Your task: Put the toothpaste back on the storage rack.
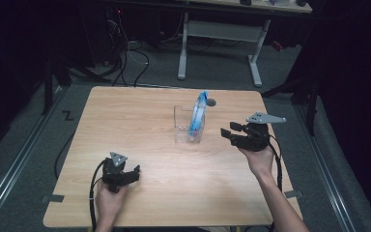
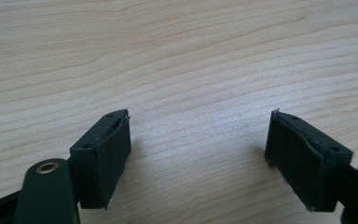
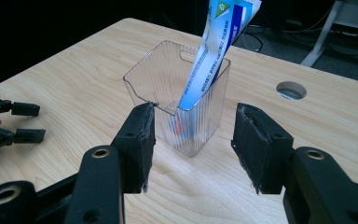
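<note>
Clear ribbed plastic holder (image 1: 183,126) stands mid-table, just right of centre in the high view, with a blue-and-white tube (image 1: 197,116) leaning inside it, top poking out above the rim. We judge the placing done: tube is in, nothing else loose on the wooden table (image 1: 125,121). Right gripper (image 3: 193,140) sits at centre right of the high view, jaws apart and empty, holder just beyond them, not touching. Left gripper (image 2: 198,154) sits lower left of the high view, jaws wide, bare wood between them. What's left, we reckon, is only pulling the hands clear.
</note>
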Demonstrator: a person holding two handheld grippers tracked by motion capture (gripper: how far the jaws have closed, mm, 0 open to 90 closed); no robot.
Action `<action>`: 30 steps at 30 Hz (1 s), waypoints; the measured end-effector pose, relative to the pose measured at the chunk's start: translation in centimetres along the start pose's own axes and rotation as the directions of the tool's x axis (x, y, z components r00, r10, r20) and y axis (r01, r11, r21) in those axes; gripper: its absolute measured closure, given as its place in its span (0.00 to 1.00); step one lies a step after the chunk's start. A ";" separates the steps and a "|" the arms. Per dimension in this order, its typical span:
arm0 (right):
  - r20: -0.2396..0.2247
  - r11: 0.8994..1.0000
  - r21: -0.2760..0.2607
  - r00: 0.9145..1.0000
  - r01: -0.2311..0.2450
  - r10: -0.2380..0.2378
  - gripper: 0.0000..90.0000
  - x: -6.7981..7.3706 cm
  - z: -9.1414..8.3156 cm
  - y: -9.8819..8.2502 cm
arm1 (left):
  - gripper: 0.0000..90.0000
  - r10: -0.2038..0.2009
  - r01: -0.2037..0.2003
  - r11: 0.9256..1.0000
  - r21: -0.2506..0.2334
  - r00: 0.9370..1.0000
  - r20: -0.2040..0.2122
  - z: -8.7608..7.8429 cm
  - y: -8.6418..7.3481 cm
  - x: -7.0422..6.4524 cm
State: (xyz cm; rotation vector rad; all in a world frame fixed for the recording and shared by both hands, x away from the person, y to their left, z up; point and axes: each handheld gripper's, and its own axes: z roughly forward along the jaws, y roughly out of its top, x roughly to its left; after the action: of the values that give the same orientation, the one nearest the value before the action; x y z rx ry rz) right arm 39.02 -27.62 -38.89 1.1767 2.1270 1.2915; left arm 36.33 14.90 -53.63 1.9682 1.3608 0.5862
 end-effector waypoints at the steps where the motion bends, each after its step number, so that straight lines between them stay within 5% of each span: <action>1: 0.001 1.000 0.000 1.000 -0.003 0.003 0.54 0.0 0.0 -0.1 | 0.25 0.000 0.000 1.000 0.000 1.000 0.000 0.0 0.0 0.0; 30: 0.014 0.998 0.009 0.998 -0.057 0.057 0.54 -0.8 0.1 -2.8 | 0.25 0.000 0.000 1.000 0.000 1.000 0.000 0.0 0.0 0.0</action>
State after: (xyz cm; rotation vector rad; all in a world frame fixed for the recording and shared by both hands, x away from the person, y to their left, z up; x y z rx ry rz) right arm 38.23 -28.83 -41.38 1.2549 2.1057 1.2952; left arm 36.33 14.89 -53.63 1.9686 1.3611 0.5862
